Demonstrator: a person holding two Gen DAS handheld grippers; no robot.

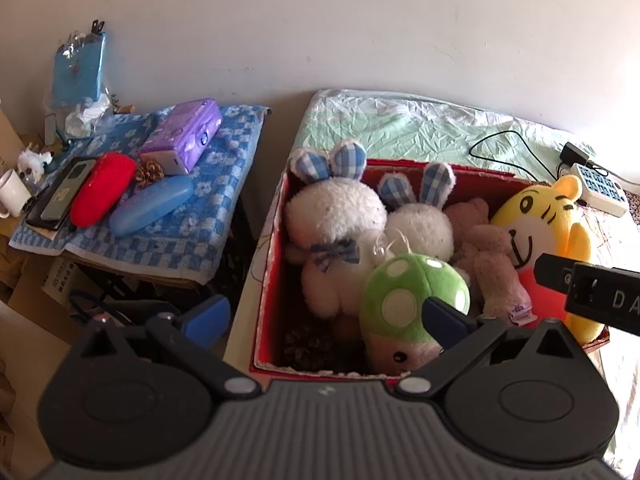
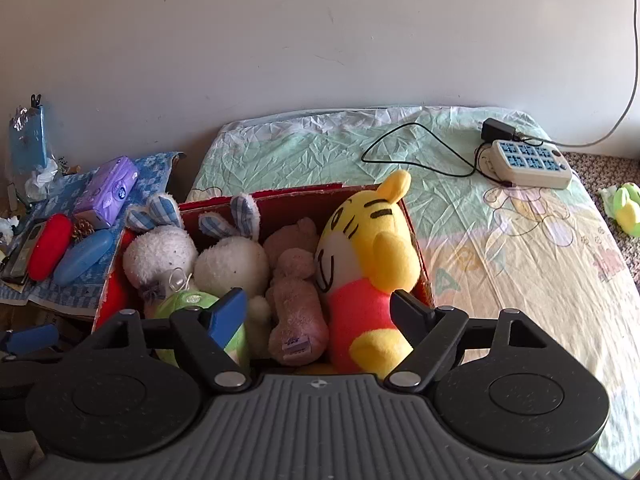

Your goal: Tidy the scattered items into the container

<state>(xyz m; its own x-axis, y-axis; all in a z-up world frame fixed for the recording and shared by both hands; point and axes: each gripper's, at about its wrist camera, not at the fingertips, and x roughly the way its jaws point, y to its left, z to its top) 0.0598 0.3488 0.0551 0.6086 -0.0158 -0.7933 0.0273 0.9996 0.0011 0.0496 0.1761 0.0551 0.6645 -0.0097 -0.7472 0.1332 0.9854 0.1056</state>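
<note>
A red cardboard box point(image 1: 269, 280) point(image 2: 292, 202) stands on the bed, filled with plush toys. In it are two white rabbits point(image 1: 336, 216) point(image 2: 160, 256), a pink bear point(image 1: 492, 256) point(image 2: 296, 304), a green spotted mushroom point(image 1: 412, 296) and a yellow tiger point(image 1: 532, 216) point(image 2: 360, 248). A pine cone point(image 1: 308, 350) lies on the box floor. My left gripper point(image 1: 326, 318) is open over the box's near left corner, its right finger beside the mushroom. My right gripper point(image 2: 320, 316) is open over the tiger's red body and the bear. Its right finger is close against the tiger.
Left of the bed, a side table with a blue chequered cloth point(image 1: 224, 200) holds a purple tissue pack point(image 1: 184, 136), red case point(image 1: 102, 188), blue case point(image 1: 150, 206), phone point(image 1: 60, 196) and mug point(image 1: 12, 192). A power strip point(image 2: 528, 162) with a black cable lies on the crinkled sheet point(image 2: 520, 264).
</note>
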